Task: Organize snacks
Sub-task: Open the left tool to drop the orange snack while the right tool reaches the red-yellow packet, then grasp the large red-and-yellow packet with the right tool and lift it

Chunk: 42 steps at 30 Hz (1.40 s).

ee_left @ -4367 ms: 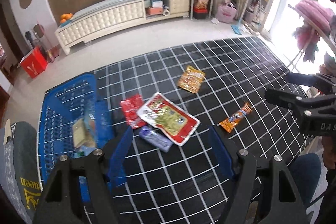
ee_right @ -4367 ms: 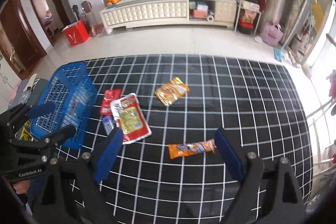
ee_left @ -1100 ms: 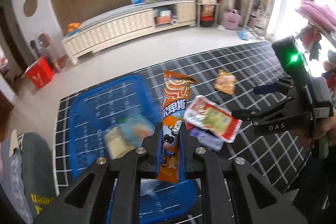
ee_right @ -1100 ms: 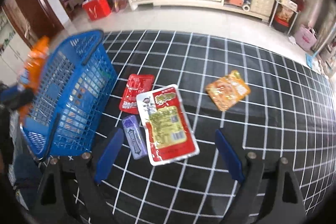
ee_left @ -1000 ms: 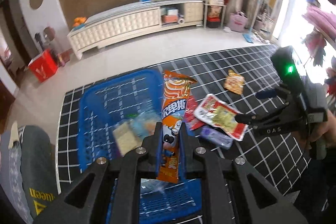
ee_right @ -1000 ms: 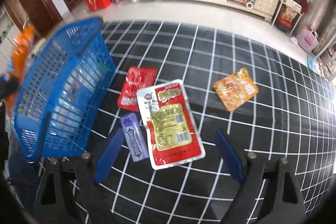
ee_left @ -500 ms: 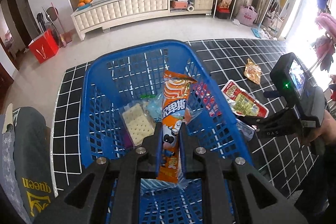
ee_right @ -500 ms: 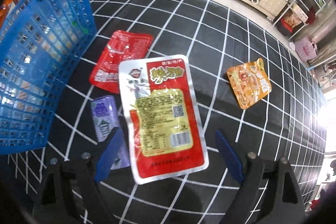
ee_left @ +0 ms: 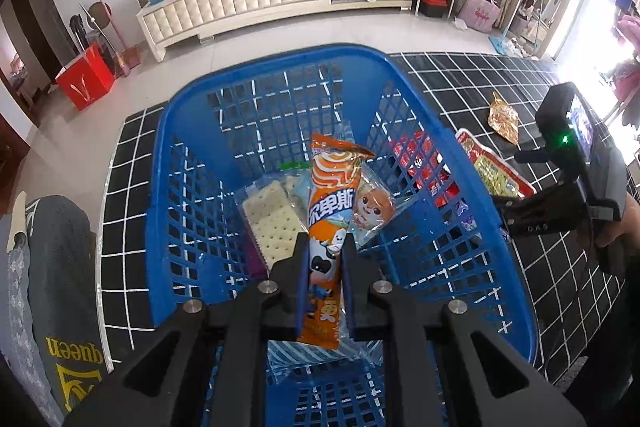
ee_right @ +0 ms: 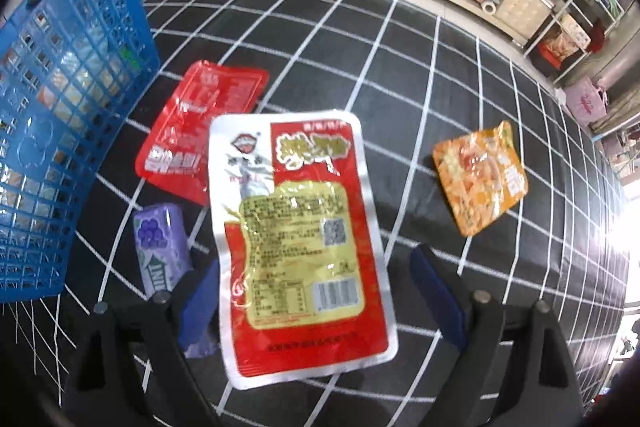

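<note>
While the left gripper [ee_left: 325, 251] clamps the orange wafer packet [ee_left: 329, 227] upright over the blue basket [ee_left: 192, 195], a cracker pack [ee_left: 270, 217] lies inside below. Over the grid mat [ee_right: 440, 75], the right gripper [ee_right: 316, 301] gapes wide astride the large red pouch [ee_right: 296, 239], with the purple box [ee_right: 160, 251] touching its left finger and open mat beyond its right finger.

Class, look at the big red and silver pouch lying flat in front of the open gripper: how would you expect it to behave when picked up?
The big pouch looks flat and thin, so it would probably sag when gripped at one edge. Its glossy film shows glare, so it may slip between the right gripper pads. It seems light for its size.
</note>
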### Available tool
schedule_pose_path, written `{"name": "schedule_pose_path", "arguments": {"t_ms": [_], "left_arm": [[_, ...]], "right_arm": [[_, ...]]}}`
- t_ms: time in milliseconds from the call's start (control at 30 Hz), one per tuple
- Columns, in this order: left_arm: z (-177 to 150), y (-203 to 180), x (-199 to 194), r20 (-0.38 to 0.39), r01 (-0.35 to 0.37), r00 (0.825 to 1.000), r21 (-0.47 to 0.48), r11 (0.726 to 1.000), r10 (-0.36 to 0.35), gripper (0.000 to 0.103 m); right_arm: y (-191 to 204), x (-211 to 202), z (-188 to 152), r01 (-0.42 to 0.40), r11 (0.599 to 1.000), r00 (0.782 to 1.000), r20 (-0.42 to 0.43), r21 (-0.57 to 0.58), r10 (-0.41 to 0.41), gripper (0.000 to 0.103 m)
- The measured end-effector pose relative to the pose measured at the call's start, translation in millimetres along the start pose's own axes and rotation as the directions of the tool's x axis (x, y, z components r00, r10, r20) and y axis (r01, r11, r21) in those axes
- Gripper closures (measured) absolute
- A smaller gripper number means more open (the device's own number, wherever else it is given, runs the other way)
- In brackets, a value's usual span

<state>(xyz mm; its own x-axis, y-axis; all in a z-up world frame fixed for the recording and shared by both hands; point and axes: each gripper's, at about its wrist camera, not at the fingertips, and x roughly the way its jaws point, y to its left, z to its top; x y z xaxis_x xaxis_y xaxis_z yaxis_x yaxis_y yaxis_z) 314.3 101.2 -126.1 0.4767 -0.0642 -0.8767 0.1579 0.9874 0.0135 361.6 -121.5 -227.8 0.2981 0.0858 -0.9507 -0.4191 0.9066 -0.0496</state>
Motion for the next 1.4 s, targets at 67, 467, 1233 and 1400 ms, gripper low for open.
{"name": "schedule_pose_path", "arguments": {"t_ms": [67,467,1233,1400], "left_arm": [[2.4,-1.5,3.9,-0.007,-0.016,1.000,0.007,1.000,0.016,0.090],[19.6,1.9,18.5,-0.035,-0.001,0.999,-0.052,0.999,-0.001,0.064],[-0.4,-5.6,-7.9,0.006,0.021,1.000,-0.070,0.997,-0.021,0.064],[-6.4,-3.2,-22.9,0.025,0.030,0.999,-0.085,0.996,-0.028,0.064]], "right_arm": [[-5.7,4.8,5.0,-0.023,1.000,1.000,-0.010,0.011,0.023,0.010],[-24.1,19.2,12.5,-0.060,0.997,0.998,-0.001,0.054,0.060,0.011],[-7.9,-40.8,-12.3,-0.107,0.992,0.991,0.088,0.063,0.101,0.102],[-4.5,-73.4,-11.0,-0.123,0.990,0.982,0.149,0.063,0.113,0.102]]}}
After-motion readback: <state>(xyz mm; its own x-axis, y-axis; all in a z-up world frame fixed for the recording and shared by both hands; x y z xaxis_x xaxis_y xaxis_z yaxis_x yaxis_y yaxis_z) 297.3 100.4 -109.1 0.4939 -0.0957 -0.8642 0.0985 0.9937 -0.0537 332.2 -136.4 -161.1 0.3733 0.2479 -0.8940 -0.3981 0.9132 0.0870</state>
